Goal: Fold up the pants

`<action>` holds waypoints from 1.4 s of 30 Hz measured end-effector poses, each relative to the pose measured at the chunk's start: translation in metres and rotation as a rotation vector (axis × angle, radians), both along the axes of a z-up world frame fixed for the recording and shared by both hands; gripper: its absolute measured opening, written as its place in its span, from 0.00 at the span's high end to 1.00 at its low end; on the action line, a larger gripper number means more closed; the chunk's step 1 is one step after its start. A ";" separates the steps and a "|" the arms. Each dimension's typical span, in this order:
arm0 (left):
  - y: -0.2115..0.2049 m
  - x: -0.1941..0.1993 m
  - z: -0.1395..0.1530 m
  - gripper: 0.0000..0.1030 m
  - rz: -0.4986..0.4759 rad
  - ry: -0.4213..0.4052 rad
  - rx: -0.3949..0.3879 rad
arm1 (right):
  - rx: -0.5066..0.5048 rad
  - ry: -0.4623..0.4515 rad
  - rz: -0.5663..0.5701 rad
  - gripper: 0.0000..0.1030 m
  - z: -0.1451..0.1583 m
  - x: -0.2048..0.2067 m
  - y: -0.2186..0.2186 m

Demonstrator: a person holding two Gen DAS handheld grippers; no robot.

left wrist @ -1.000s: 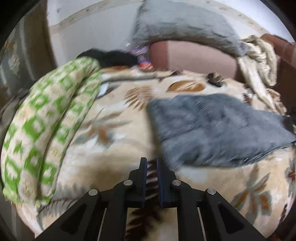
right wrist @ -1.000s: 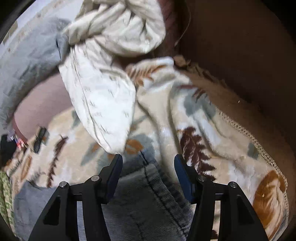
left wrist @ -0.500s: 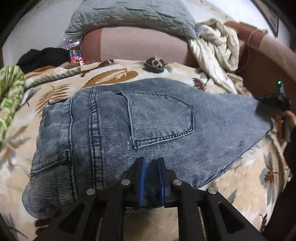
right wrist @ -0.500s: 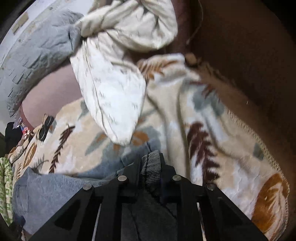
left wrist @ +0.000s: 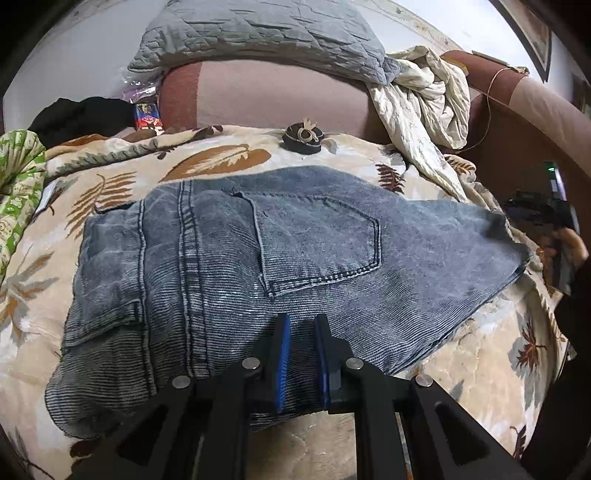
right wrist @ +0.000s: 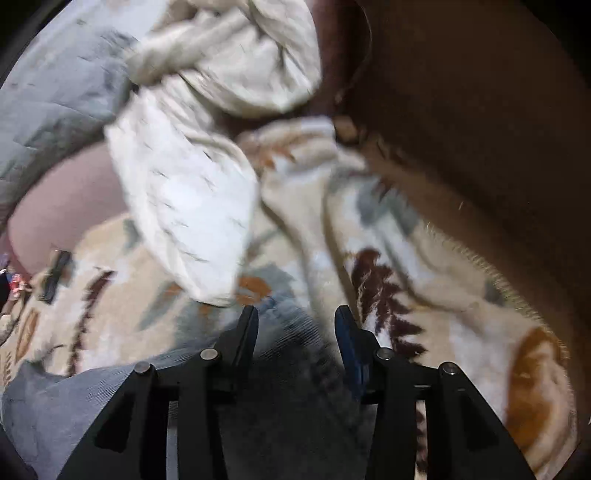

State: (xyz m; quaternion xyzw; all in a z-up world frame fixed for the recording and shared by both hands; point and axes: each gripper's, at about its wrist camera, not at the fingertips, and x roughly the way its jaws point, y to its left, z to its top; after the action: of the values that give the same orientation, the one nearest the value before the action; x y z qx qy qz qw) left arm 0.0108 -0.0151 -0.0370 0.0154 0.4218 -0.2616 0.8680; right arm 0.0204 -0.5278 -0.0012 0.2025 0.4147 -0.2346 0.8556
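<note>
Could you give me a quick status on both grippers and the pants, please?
Left gripper shut on folded grey-blue denim pants, near edge. Right gripper open over the far corner. Cream crumpled sheet lies just beyond.

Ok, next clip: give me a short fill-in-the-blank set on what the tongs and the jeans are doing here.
1. The left tongs are shut on the near edge of the ____.
2. The right tongs stand ____ above the jeans' far end.
3. The jeans lie on a blanket printed with ____.
4. A ____ quilted pillow rests on the headboard.

Missing words: jeans; open; leaves; grey
</note>
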 end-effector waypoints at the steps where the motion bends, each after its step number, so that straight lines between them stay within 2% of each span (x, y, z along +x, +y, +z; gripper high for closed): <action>1: 0.001 -0.001 0.002 0.85 0.000 -0.006 -0.005 | 0.040 -0.020 0.056 0.53 0.008 -0.003 0.014; 4: 0.002 -0.007 0.012 0.85 -0.001 -0.037 -0.012 | 0.143 -0.020 0.224 0.51 0.011 -0.008 0.064; 8: -0.001 -0.009 0.014 0.85 -0.013 -0.046 -0.005 | 0.136 0.088 0.375 0.51 -0.006 -0.007 0.131; 12: -0.005 -0.008 0.007 0.85 -0.016 -0.030 0.043 | 0.132 0.155 0.417 0.51 -0.023 -0.011 0.169; 16: -0.004 -0.006 -0.003 0.84 -0.018 0.034 0.087 | 0.122 0.274 0.418 0.51 -0.053 -0.011 0.186; 19: -0.003 -0.008 -0.003 0.84 -0.028 0.048 0.112 | 0.004 0.276 0.452 0.50 -0.053 -0.019 0.202; 23: 0.000 -0.008 -0.002 0.84 -0.035 0.063 0.112 | 0.006 0.284 0.434 0.49 -0.050 -0.026 0.200; 26: 0.005 -0.004 0.004 0.84 -0.024 0.057 0.069 | 0.025 0.291 0.446 0.49 -0.042 -0.024 0.202; 28: 0.006 -0.003 0.010 0.84 -0.025 0.035 0.047 | 0.078 0.232 0.482 0.49 -0.029 -0.018 0.208; 31: 0.003 0.000 0.017 0.80 -0.033 0.012 0.000 | 0.106 0.130 0.531 0.49 -0.006 0.002 0.216; 33: -0.002 0.001 0.017 0.70 -0.052 0.008 -0.013 | 0.129 0.078 0.559 0.49 0.004 0.026 0.224; 35: -0.009 0.001 0.011 0.64 -0.061 0.007 0.041 | 0.113 0.034 0.562 0.49 0.009 0.051 0.230; 36: -0.012 0.001 0.006 0.64 -0.067 0.008 0.082 | 0.053 0.027 0.545 0.50 0.009 0.068 0.233; 38: -0.015 0.001 -0.004 0.64 -0.078 0.016 0.129 | -0.090 0.064 0.530 0.50 0.000 0.095 0.241; 40: -0.017 0.000 -0.005 0.64 -0.082 0.003 0.149 | -0.114 0.123 0.552 0.50 -0.016 0.109 0.241; 42: -0.019 -0.001 -0.006 0.64 -0.085 0.001 0.165 | -0.111 0.186 0.569 0.58 -0.039 0.123 0.242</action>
State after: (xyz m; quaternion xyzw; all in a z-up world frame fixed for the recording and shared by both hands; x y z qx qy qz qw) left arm 0.0096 -0.0338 -0.0430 0.1046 0.4415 -0.2624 0.8517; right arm 0.1436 -0.2860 -0.0398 0.0088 0.5179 -0.0255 0.8550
